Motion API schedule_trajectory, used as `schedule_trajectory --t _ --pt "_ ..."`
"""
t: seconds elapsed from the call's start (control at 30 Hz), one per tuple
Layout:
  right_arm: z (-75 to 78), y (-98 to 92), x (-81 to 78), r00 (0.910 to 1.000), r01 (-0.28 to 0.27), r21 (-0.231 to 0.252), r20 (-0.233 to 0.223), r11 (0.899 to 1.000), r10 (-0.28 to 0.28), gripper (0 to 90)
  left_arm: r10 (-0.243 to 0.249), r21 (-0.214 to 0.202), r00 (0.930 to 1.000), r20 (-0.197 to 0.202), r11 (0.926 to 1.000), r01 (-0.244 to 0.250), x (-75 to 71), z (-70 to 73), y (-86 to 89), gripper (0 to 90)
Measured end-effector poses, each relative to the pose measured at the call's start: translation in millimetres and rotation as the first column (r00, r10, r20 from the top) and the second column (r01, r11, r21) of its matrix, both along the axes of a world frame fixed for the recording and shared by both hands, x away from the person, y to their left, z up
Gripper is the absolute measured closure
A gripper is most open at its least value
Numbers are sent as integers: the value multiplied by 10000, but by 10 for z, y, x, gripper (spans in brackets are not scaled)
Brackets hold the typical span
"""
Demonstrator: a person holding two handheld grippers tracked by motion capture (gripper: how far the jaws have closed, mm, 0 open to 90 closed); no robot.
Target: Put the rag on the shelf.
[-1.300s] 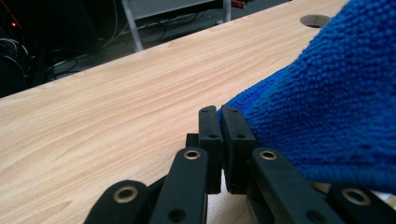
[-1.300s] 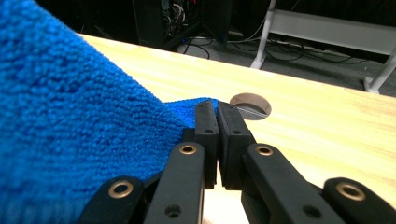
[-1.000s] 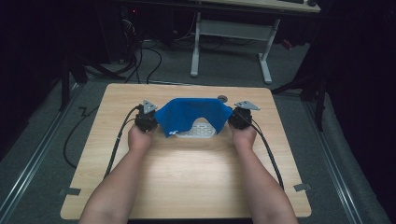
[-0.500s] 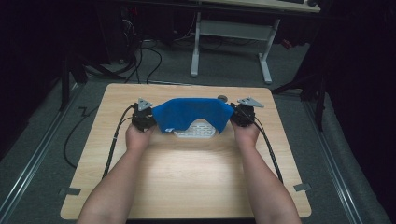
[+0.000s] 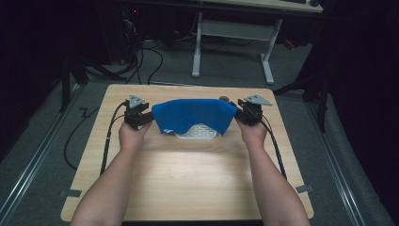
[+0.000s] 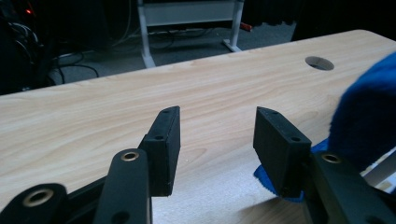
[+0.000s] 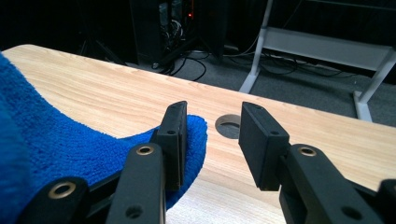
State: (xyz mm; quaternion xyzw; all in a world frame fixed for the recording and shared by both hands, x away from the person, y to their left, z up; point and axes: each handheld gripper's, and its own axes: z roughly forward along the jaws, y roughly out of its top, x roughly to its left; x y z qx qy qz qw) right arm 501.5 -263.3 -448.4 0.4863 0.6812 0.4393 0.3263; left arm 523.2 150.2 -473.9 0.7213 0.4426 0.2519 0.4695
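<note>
A blue terry cloth (image 5: 195,115) lies draped over a white perforated object (image 5: 197,132) at the table's middle far side. My left gripper (image 5: 149,117) sits at the cloth's left end and is open. In the left gripper view the gap of the left gripper (image 6: 219,140) holds nothing, and the cloth (image 6: 369,116) bulges just outside the right jaw. My right gripper (image 5: 236,113) is at the cloth's right end, also open. In the right gripper view the right gripper (image 7: 212,140) has bare table in its gap, and the cloth (image 7: 70,140) lies against the outside of the left jaw.
The wooden table (image 5: 188,188) has a round cable hole (image 5: 224,99) just behind the cloth, also seen as the hole (image 7: 229,126) ahead of the right jaws. A white desk frame (image 5: 230,33) and floor cables (image 5: 141,52) lie beyond the far edge.
The cloth has been stretched wider over the white object. Both grippers have shifted slightly outward and a little away from the person.
</note>
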Motion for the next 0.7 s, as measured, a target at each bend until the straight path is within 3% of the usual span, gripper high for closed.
schedule_trajectory --t 0.2,0.33,0.43,0.57,0.7 --pt "93 -71 -41 9999 84 -20 125 10000 -83 611 113 23 9999 50 9999 -113 -24 50 66 517" --pt "118 -122 -53 10000 -31 380 67 9993 29 554 117 76 9999 51 9999 -117 -40 49 89 518" --pt "98 -77 -40 9996 -261 167 -72 9995 263 523 133 120 9999 1 9998 -133 -44 35 99 518" --pt "168 -57 -23 9981 -601 915 175 9940 587 513 179 201 9998 -25 9996 -179 -49 32 122 519" --pt "292 -82 1 9983 -469 1126 384 9925 428 524 239 240 9997 23 9994 -239 -56 45 150 519"
